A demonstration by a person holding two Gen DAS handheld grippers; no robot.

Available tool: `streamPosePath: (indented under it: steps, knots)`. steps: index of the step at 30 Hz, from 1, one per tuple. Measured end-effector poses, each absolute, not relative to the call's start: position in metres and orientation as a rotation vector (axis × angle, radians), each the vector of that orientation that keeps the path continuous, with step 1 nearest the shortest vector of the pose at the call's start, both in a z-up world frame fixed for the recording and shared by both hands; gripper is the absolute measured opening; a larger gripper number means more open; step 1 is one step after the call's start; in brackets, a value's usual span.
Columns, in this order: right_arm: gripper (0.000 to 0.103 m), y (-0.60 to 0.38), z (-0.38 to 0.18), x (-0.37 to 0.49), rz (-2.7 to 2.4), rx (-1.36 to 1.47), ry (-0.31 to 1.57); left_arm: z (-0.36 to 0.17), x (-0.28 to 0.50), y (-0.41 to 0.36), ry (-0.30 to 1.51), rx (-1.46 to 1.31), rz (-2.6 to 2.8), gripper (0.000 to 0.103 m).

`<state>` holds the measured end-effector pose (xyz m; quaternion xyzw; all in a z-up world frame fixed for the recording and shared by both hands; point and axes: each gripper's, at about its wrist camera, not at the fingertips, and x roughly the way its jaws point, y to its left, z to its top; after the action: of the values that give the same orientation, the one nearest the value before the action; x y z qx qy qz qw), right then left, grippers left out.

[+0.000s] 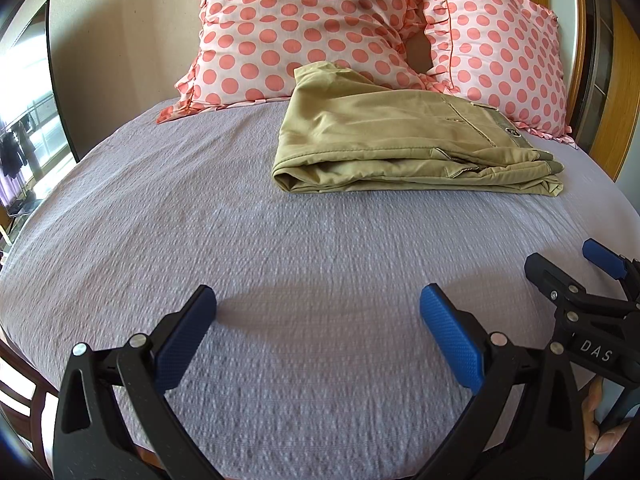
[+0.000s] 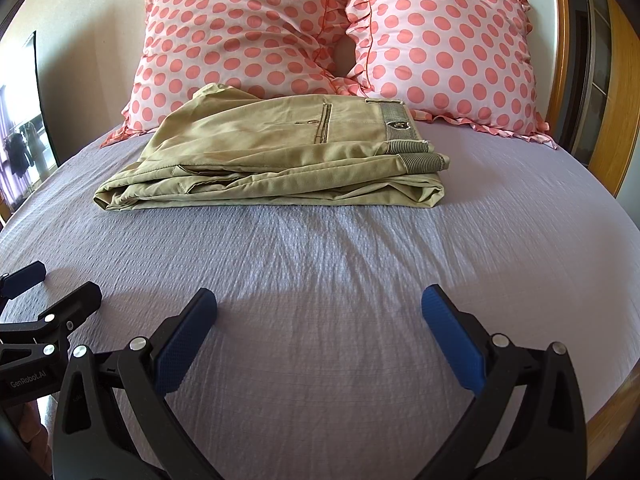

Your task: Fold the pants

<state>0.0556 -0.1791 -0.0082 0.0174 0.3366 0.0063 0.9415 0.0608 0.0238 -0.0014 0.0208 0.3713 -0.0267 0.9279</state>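
Observation:
Khaki pants [image 1: 400, 148] lie folded in a flat stack on the lilac bedspread [image 1: 280, 260], just in front of the pillows; they also show in the right wrist view [image 2: 272, 160] with the striped waistband to the right. My left gripper [image 1: 318, 308] is open and empty, low over the bedspread, well short of the pants. My right gripper [image 2: 320, 308] is open and empty, also near the bed's front. Each gripper shows at the edge of the other's view: the right gripper [image 1: 568, 268] and the left gripper [image 2: 60, 284].
Two pink pillows with coral dots [image 1: 304, 28] [image 2: 444, 44] lean against the wall and wooden headboard [image 2: 624, 80]. A window [image 1: 24, 120] is on the left. The bed's wooden edge [image 2: 600, 408] curves at the right.

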Motion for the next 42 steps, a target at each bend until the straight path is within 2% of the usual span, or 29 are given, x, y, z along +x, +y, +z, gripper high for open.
streamPosePath:
  steps: [42]
  knots:
    - [0.102, -0.1804, -0.008, 0.0555, 0.018, 0.034, 0.687, -0.0019, 0.0593, 0.0214, 0.759, 0.046, -0.059, 0.101]
